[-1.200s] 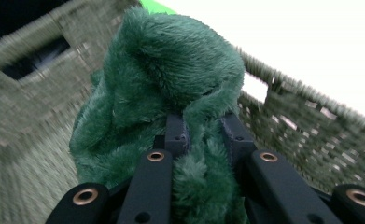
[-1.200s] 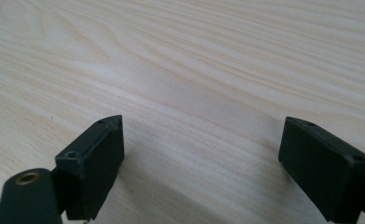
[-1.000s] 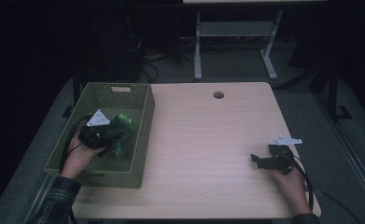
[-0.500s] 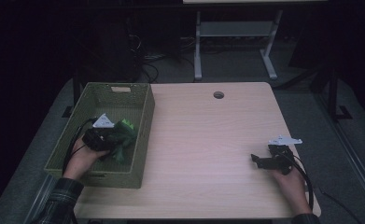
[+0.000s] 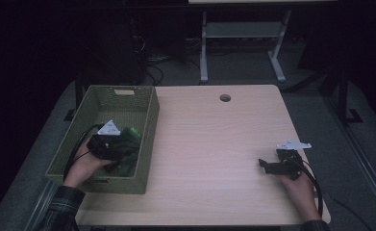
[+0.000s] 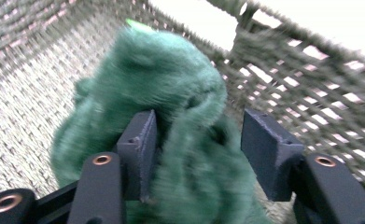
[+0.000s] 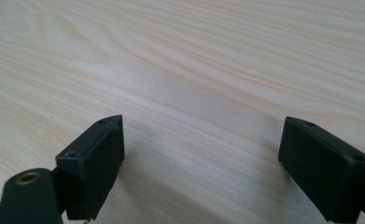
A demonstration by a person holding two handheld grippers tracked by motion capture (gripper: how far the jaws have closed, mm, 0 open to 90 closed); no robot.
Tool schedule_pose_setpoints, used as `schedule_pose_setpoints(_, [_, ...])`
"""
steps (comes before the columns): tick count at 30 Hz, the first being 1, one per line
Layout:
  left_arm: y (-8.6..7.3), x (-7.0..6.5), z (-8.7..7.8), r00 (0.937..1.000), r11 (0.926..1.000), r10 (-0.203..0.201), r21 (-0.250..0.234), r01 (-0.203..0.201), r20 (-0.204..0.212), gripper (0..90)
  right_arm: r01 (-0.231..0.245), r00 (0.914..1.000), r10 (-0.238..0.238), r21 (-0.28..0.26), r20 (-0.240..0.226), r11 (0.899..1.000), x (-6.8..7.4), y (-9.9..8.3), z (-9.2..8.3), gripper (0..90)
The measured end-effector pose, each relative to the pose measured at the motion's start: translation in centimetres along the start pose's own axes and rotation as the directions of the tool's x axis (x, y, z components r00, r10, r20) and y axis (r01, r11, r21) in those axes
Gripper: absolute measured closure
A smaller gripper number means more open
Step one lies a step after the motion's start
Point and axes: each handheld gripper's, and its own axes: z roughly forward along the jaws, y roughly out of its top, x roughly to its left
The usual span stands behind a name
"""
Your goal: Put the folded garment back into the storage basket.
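Observation:
A fuzzy green plush thing lies inside the olive woven basket at the table's left. My left gripper reaches into the basket from the near side. In the left gripper view the plush sits between the jaws. These jaws have just been opening; one pad touches the fur and the other stands off it, so my left gripper is open. My right gripper rests near the table's right front, open, with bare wood between its jaws.
The basket wall rises close behind the plush. The light wooden table has a round cable hole near its far edge. Behind the table, a white desk frame stands on the dark floor.
The left gripper and the green plush have sunk lower into the basket, slightly toward the near side. The right gripper has not moved.

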Motion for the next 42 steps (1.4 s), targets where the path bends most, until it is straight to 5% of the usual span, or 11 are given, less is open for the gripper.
schedule_pose_setpoints(8, [1.4, -0.9, -2.3, 0.9998, 0.9938, -0.021, -0.109, 0.021, 0.001, 32.7, 0.001, 1.0000, -0.001, 0.000, 0.000, 1.000, 0.0, 0.0, 0.0, 14.2])
schedule_pose_setpoints(18, [4.8, -3.0, -1.4, 0.9965, 0.9799, -0.040, -0.192, 0.053, 0.074, 19.0, 0.000, 1.0000, 0.000, 0.000, 0.001, 1.000, 0.0, 0.0, 0.0, 14.2])
schedule_pose_setpoints(32, [9.5, -9.0, 1.9, 0.9883, 0.9724, -0.016, -0.228, 0.051, 0.152, 15.0, 0.000, 1.0000, 0.000, 0.000, 0.001, 1.000, 0.0, 0.0, 0.0, 14.1])
schedule_pose_setpoints(42, [9.6, -13.4, 6.4, 0.9859, 0.9781, 0.031, -0.208, 0.004, 0.165, 15.0, 0.000, 1.0000, 0.000, 0.000, 0.000, 1.000, 0.0, 0.0, 0.0, 14.1])
